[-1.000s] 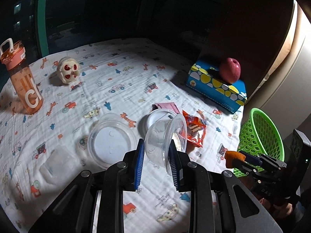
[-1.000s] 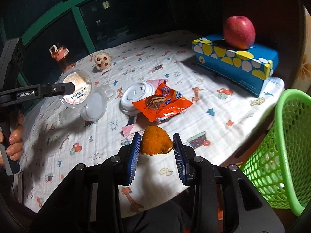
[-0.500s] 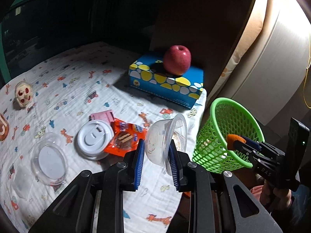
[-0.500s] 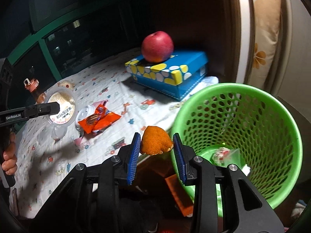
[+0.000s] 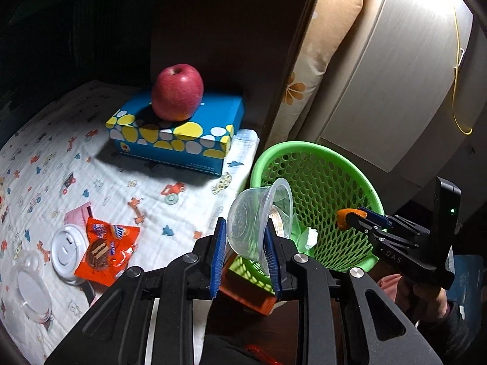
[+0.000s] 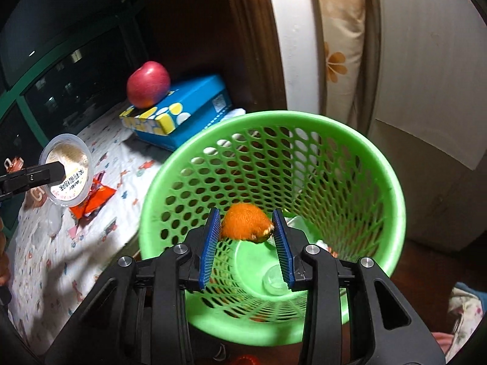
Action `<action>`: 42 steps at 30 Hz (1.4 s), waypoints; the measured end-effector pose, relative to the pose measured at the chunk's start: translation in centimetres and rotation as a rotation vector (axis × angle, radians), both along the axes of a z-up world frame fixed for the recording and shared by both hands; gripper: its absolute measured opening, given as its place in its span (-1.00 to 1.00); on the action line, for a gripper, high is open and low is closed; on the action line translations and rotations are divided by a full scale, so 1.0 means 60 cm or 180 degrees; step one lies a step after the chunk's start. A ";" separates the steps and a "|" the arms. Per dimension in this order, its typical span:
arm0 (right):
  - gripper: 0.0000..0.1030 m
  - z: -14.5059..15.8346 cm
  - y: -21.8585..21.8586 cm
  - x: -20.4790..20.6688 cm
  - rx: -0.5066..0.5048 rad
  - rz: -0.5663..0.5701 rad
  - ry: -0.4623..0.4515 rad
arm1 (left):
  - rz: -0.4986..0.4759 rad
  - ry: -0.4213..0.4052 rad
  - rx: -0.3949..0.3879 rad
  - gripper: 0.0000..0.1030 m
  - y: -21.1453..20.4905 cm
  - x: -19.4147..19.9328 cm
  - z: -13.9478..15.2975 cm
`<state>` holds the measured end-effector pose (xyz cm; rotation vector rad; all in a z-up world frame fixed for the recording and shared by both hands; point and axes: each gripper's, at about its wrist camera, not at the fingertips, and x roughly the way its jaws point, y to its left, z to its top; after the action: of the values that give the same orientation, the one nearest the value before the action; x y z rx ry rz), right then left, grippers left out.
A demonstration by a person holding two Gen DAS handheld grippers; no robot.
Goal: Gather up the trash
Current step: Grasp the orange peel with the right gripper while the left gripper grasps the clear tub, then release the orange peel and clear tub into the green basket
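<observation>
My left gripper [image 5: 245, 225] is shut on a clear plastic cup [image 5: 255, 213] tipped on its side, over the near left rim of the green mesh basket [image 5: 304, 146]. In the right wrist view the same cup [image 6: 68, 170] hangs at the left with a dark fingertip [image 6: 54, 172] across it. My right gripper [image 6: 246, 213] hangs over the mouth of the basket [image 6: 274, 118]. An orange peel [image 6: 243, 220] sits between its blue pads, still touching them while the jaws are opening. From the left wrist view, that right gripper [image 5: 350, 217] reaches in over the basket's right side.
The basket stands beside the table's right edge and holds a white scrap [image 5: 309, 237] and a clear piece [image 6: 274, 281]. On the patterned cloth lie an orange snack wrapper [image 5: 105, 249], a white lid [image 5: 65, 249], a clear lid [image 5: 29, 286], and a blue tissue box [image 5: 182, 140] bearing an apple [image 5: 177, 91].
Both grippers have swung right, from over the table to the green basket, each carrying its item. The peel now looks tilted and blurred between the right pads.
</observation>
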<state>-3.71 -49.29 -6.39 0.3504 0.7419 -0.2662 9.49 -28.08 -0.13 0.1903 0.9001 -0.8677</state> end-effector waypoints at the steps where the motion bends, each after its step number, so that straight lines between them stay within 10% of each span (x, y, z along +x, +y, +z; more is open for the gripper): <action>1: -0.28 -0.002 -0.005 -0.003 0.0005 -0.0025 -0.0003 | -0.0032 -0.0003 0.0015 -0.52 -0.011 -0.003 0.000; 25: 0.18 0.008 -0.044 -0.074 0.0160 -0.0206 -0.0199 | -0.0291 0.0171 0.0308 -0.51 -0.153 -0.021 -0.068; 42: 0.33 0.018 0.001 -0.074 0.0222 -0.0066 -0.0273 | 0.0038 0.0054 0.0293 0.06 -0.071 -0.018 -0.059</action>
<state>-8.13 -49.25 -5.33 0.4331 0.6644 -0.2437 8.41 -32.33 -3.66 0.2573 0.9571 -0.8184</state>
